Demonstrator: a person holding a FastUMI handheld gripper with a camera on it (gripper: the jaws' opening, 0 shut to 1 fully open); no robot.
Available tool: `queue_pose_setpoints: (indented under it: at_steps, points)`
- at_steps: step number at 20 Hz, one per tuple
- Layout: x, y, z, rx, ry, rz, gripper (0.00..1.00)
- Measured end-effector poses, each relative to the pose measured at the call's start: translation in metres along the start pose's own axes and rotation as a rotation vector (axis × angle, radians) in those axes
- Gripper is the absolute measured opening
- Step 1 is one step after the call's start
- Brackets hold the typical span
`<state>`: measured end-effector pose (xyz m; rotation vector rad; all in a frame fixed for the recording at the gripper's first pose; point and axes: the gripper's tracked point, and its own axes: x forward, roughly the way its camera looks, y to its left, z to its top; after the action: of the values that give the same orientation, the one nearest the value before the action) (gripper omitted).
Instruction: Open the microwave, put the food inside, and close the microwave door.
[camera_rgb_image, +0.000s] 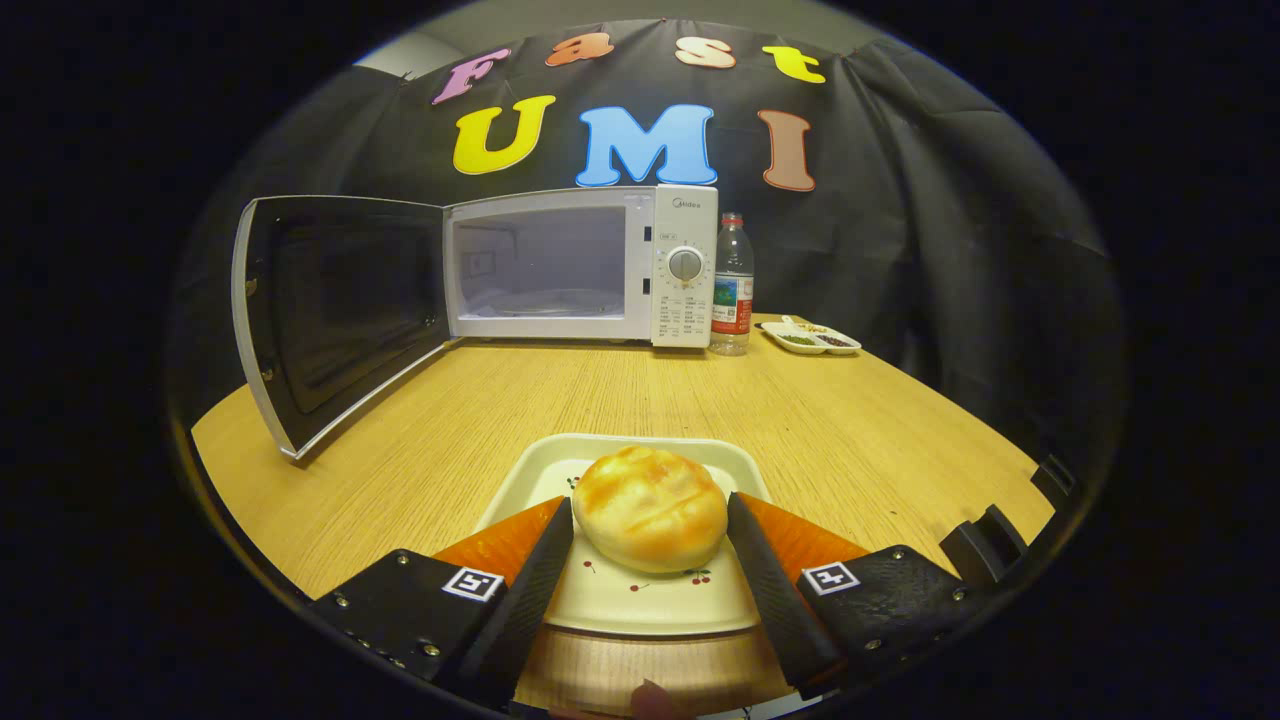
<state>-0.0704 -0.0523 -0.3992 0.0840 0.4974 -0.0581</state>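
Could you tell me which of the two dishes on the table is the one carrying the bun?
The square plate between the fingers carries the bun; the divided dish lies far off beside the bottle.

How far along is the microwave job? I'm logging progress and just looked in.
Done: the microwave stands with its door swung wide open. In hand: the hand-held gripper has a finger on either side of the bun on its tray; whether the fingers are pressing it yet I cannot tell. Left: carrying the bun into the cavity and closing the door.
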Motion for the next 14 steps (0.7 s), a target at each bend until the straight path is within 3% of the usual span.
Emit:
queue_pose_setpoints:
  at_steps: [1,5,14]
  points:
    - [-0.001,-0.002,0.002,0.007,-0.005,0.009,0.94]
    - [-0.002,-0.004,0.006,0.038,-0.027,0.029,0.75]
    - [-0.019,0.027,0.059,-0.104,-0.147,0.084,0.74]
